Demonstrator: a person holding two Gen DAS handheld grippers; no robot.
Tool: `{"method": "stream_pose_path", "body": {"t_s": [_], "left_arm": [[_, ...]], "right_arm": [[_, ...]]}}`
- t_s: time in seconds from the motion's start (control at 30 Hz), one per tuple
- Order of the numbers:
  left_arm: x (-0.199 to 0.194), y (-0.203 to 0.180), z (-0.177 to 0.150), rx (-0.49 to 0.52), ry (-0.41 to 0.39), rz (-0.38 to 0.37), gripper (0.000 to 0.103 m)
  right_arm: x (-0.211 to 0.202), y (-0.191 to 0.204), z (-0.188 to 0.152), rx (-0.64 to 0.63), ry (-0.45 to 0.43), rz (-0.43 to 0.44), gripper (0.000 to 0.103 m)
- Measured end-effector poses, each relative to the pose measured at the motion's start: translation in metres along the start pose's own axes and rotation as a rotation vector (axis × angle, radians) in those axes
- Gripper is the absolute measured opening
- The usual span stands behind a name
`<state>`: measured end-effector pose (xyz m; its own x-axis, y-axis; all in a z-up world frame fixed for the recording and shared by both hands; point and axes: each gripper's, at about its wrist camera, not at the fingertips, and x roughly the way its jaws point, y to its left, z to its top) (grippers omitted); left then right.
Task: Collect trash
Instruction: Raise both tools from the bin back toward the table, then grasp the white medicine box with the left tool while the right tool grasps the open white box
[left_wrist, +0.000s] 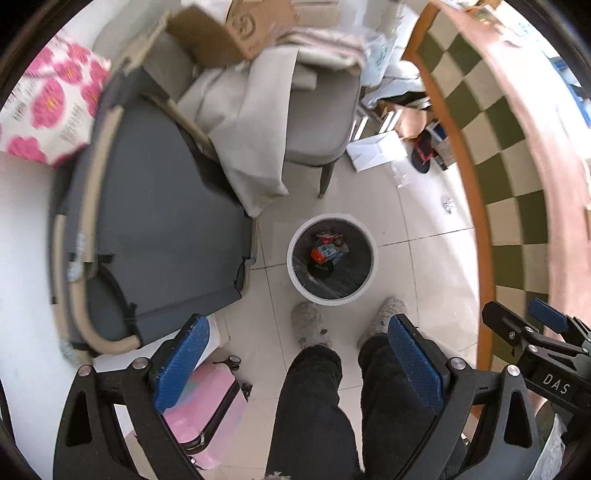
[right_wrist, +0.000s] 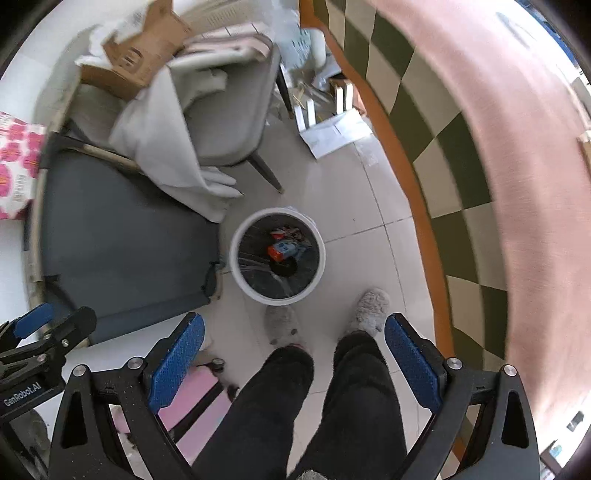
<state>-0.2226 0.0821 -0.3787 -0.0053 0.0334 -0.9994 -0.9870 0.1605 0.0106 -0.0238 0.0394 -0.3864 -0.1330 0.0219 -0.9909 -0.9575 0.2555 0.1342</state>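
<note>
A white round trash bin (left_wrist: 301, 275) with a dark liner stands on the tiled floor below both grippers; it also shows in the right wrist view (right_wrist: 240, 275). Colourful wrappers (left_wrist: 327, 247) lie inside it, seen too in the right wrist view (right_wrist: 286, 247). My left gripper (left_wrist: 299, 354) is open and empty, high above the floor. My right gripper (right_wrist: 293, 350) is open and empty too. The right gripper shows at the right edge of the left wrist view (left_wrist: 532, 325), and the left gripper shows at the left edge of the right wrist view (right_wrist: 48, 325).
A dark grey folding cot (left_wrist: 159, 221) stands left of the bin. A grey chair (left_wrist: 314, 122) with cloth and a cardboard box (left_wrist: 229, 29) is behind. A round table with a checkered cloth (left_wrist: 517, 166) is at the right. The person's legs and slippers (left_wrist: 308, 323) are near the bin. A pink suitcase (left_wrist: 207, 406) stands lower left.
</note>
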Motion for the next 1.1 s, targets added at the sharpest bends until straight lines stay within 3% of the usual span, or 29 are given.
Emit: {"method": "stream_pose_path", "body": {"t_s": [0.17,0.3,0.47,0.57,0.7,0.83,0.97,1.1], "left_arm": [[-0.052,-0.027,0.002,0.035,-0.067,0.014,0.099],[-0.094,-0.072,0.016,0.122,-0.157,0.007,0.099],[-0.132,-0.176,0.038,0.326,-0.264,-0.004,0.099],[-0.143,-0.245,0.046,0.436,-0.318,0.009,0.099],[-0.143,-0.333,0.060,0.535,-0.379,0.049,0.099],[-0.123,-0.417,0.081,0.613,-0.379,0.067,0.099],[-0.100,-0.475,0.105,0.656,-0.337,0.093,0.099],[-0.084,-0.510,0.120,0.703,-0.304,0.108,0.099]], "right_arm": [[-0.058,-0.022,-0.004,0.073,-0.039,0.086,0.099],[-0.102,-0.065,-0.003,0.182,-0.101,0.126,0.099],[-0.154,-0.156,-0.006,0.364,-0.190,0.129,0.099],[-0.180,-0.240,-0.012,0.525,-0.218,0.093,0.099],[-0.207,-0.355,-0.015,0.734,-0.259,0.015,0.100],[-0.216,-0.451,0.000,0.881,-0.260,-0.047,0.100],[-0.206,-0.506,0.038,0.932,-0.235,-0.085,0.101],[-0.183,-0.535,0.070,0.942,-0.180,-0.093,0.101]]}}
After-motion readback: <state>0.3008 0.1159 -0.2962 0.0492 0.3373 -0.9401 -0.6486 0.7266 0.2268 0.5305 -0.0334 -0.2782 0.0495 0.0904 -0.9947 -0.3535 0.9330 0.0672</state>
